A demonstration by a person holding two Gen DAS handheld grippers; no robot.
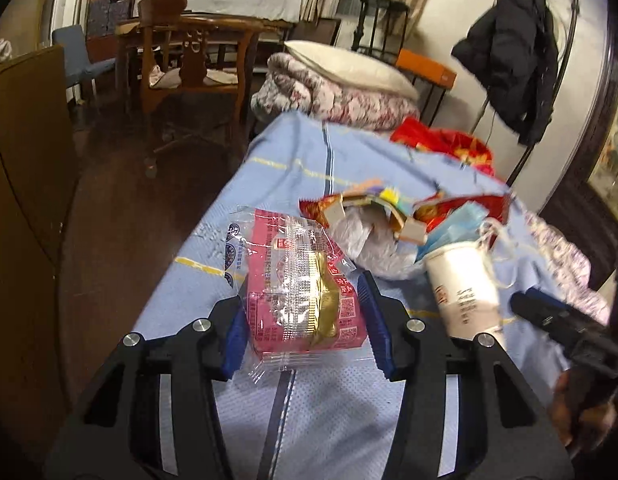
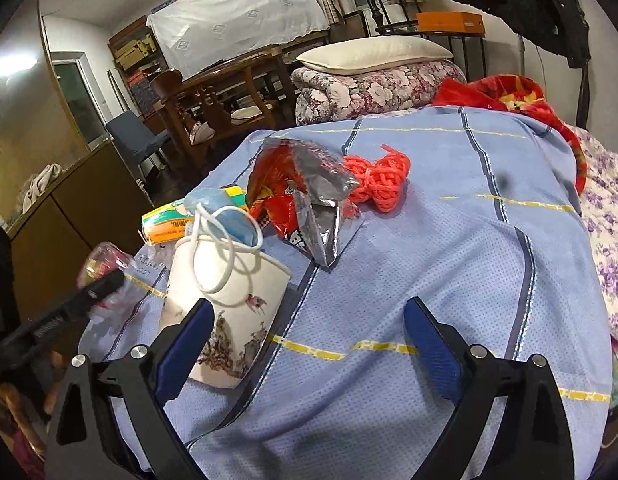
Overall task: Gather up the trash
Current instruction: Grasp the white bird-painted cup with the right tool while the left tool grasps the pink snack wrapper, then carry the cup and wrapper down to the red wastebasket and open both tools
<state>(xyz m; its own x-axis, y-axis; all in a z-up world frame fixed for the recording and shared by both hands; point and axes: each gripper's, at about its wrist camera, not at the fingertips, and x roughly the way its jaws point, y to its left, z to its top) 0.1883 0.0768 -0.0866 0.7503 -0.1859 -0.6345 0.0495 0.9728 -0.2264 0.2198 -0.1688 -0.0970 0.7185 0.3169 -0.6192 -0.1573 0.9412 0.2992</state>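
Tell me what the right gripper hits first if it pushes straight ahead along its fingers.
Probably the blue bedsheet: the right gripper is open with only sheet between its fingers. The paper cup sits just beside its left finger and might get clipped. The red snack bag lies farther on; depth is unclear.

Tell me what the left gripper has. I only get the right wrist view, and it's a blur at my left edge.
Observer: The left gripper is closed on a pink snack packet in clear wrap, pads on both of its sides.
Operator: Is there any trash near it that my view hides?
Observer: Yes, a crumpled white plastic bag lies just past the packet, beside the paper cup.
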